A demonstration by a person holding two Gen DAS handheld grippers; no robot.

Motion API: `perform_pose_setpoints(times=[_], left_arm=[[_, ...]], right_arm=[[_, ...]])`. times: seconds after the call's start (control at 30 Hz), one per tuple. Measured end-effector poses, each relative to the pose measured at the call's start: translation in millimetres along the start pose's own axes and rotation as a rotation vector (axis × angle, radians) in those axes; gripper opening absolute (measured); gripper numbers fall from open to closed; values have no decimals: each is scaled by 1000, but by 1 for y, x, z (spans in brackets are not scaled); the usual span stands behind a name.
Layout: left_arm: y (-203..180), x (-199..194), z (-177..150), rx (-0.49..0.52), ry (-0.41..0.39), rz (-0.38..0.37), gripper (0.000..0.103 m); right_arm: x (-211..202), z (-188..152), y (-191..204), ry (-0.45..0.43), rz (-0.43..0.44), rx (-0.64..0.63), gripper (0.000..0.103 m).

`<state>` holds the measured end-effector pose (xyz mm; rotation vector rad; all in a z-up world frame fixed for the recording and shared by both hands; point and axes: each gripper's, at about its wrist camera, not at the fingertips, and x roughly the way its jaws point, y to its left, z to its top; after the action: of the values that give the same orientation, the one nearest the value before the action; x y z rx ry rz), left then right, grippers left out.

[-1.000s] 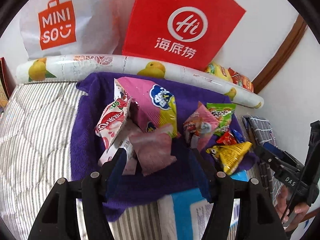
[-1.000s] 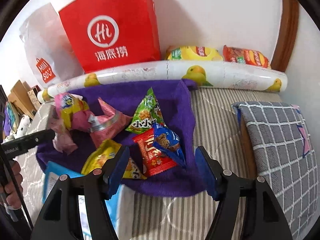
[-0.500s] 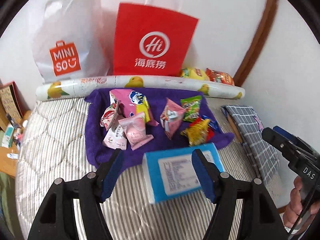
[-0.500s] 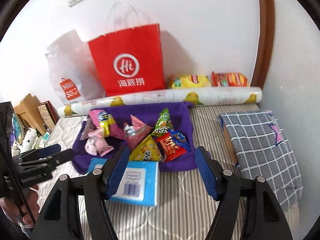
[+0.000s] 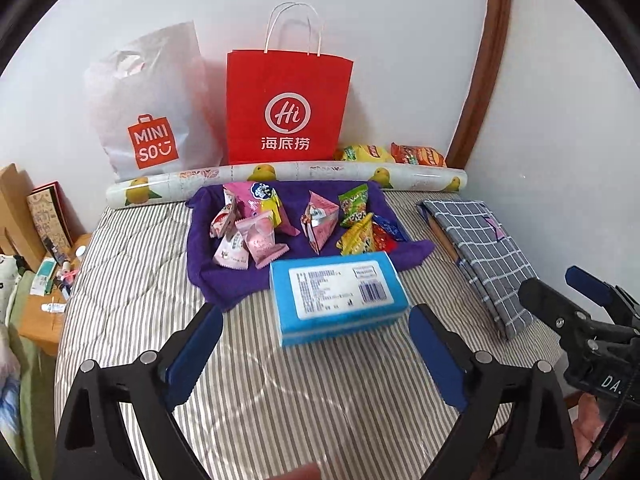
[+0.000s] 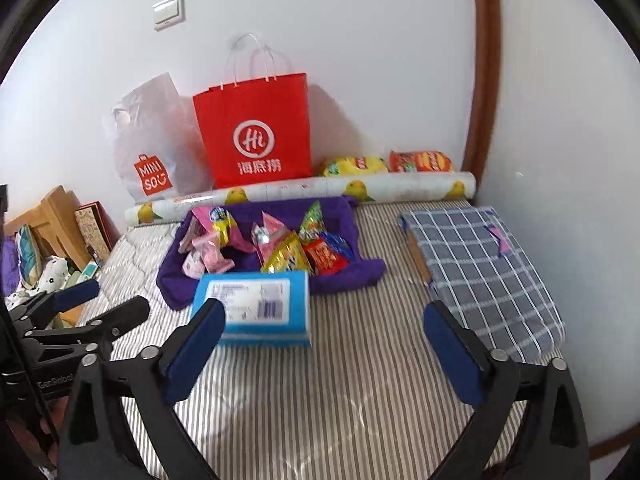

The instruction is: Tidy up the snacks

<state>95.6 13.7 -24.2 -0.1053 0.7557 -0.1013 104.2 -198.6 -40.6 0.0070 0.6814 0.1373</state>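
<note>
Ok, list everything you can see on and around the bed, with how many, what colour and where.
purple towel: one, purple, middle of the bed.
snack packets: a pile of about ten, pink, green, yellow, red, blue, on the towel.
blue box: one, blue with a white label, in front of the towel.
red bag: one, red, against the wall.
white bag: one, white, left of the red bag.
paper roll: one, white with yellow fruit, behind the towel.
chip bags: two, yellow and orange, behind the roll.
checked cloth: one, grey, right side.
left gripper: black, blue pads, opening, nothing between.
right gripper: same, opening, nothing between.
</note>
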Motion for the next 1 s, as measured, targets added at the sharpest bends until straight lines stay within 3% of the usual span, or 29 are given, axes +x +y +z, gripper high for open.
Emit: perform_pose_setpoints(times=[0.47,1.0], left_arm=[[-20,-53,-44,12,-63,57,95],[-33,-66,-56,37,-87,82,95]], right_arm=[[-54,-47,-11,-24,11,35,103],[-63,-65,-18,-27,14,48,103]])
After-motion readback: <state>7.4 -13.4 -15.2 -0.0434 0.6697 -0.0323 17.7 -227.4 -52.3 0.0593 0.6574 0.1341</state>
